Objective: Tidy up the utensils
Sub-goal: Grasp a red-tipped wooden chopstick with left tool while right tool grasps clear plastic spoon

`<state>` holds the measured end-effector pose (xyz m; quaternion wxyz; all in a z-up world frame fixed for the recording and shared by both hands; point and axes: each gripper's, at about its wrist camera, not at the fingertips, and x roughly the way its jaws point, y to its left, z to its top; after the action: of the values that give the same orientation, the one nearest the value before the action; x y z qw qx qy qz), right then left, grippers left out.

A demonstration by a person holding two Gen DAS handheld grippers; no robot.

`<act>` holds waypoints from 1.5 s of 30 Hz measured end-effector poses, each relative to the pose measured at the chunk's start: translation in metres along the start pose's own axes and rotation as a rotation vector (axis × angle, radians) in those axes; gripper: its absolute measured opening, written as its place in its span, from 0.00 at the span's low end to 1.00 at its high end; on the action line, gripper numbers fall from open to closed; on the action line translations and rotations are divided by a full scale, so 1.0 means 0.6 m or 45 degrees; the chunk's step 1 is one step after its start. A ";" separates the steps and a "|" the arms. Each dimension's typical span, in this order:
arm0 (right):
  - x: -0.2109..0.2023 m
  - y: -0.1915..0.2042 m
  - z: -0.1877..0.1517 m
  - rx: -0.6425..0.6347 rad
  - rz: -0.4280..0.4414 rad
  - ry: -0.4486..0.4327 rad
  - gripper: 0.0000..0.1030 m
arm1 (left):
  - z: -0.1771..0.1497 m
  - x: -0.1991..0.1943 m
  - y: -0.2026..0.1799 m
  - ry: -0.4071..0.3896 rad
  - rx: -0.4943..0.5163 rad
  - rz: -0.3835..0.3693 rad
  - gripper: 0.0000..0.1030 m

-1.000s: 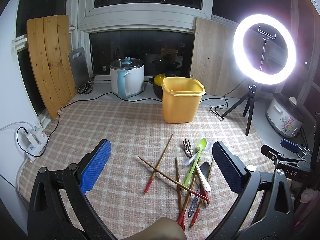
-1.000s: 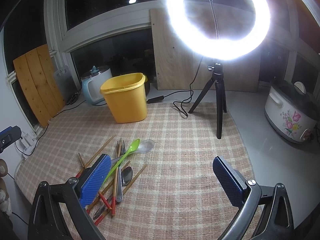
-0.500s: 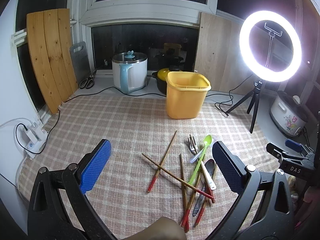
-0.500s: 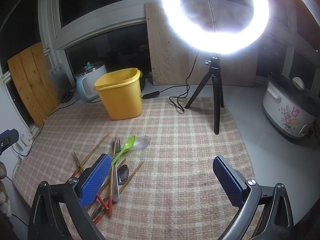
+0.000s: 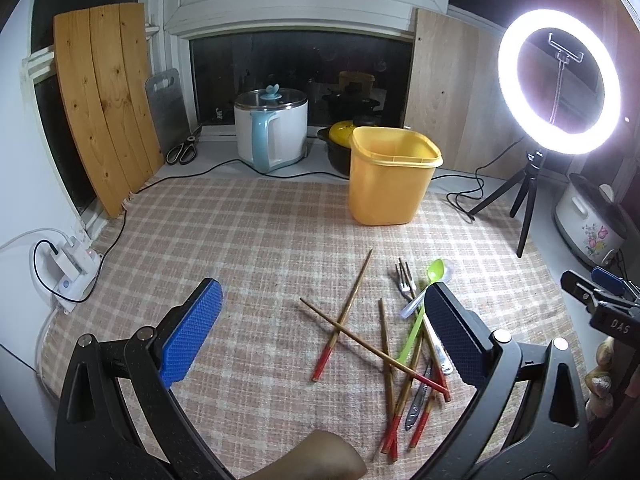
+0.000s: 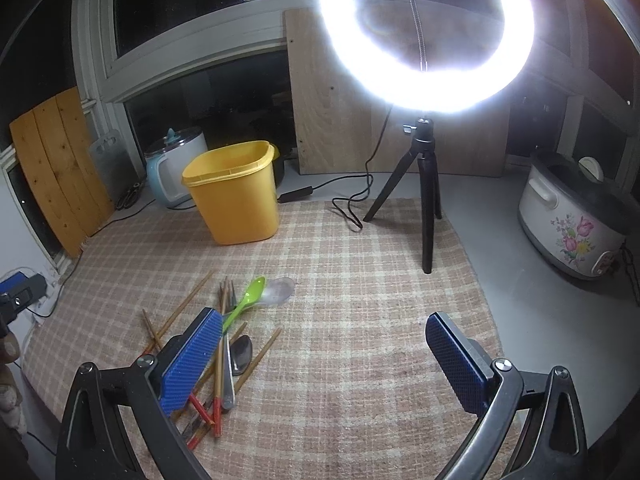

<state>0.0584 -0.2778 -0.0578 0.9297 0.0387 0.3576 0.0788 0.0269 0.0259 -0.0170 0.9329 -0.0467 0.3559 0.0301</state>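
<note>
Utensils lie in a loose heap on the checked cloth, seen from the left wrist camera near its right-hand finger. The heap holds red-tipped wooden chopsticks, two of them crossed a little apart to the left, a green spoon lying over the others, a metal fork and a clear spoon partly hidden behind the blue pad. Beyond the heap, well apart from it, stands a yellow bin, upright. Behind the bin are a dark pot with a yellow lid and a white kettle. A lit ring light stands on its tripod at the right. The left gripper is spread wide above the cloth, nothing between its pads

From the right wrist camera the same heap sits at the lower left, partly under the left-hand blue pad. The green spoon touches the clear spoon, and a metal spoon lies among the chopsticks. The yellow bin stands beyond the heap, the ring light glares overhead, and a flowered cooker sits off the cloth at the right. The right gripper is likewise spread wide and empty, over bare cloth beside the heap
</note>
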 end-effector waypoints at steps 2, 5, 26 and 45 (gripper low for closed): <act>0.002 0.000 0.003 0.011 0.018 0.003 1.00 | -0.001 0.006 0.006 0.012 -0.008 0.004 1.00; 0.005 -0.003 0.006 0.040 0.052 0.009 1.00 | -0.003 0.013 0.014 0.020 -0.018 0.014 1.00; 0.086 -0.016 -0.014 0.018 0.168 0.137 0.96 | -0.022 0.135 0.065 0.235 -0.058 -0.168 0.66; 0.237 -0.026 0.003 0.254 0.540 0.392 0.45 | -0.002 0.253 0.012 0.441 0.040 -0.378 0.35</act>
<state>0.1656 -0.2684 -0.1519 0.8187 0.1914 0.4847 0.2412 0.1385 0.0362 -0.1197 0.8526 -0.0885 0.5005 -0.1214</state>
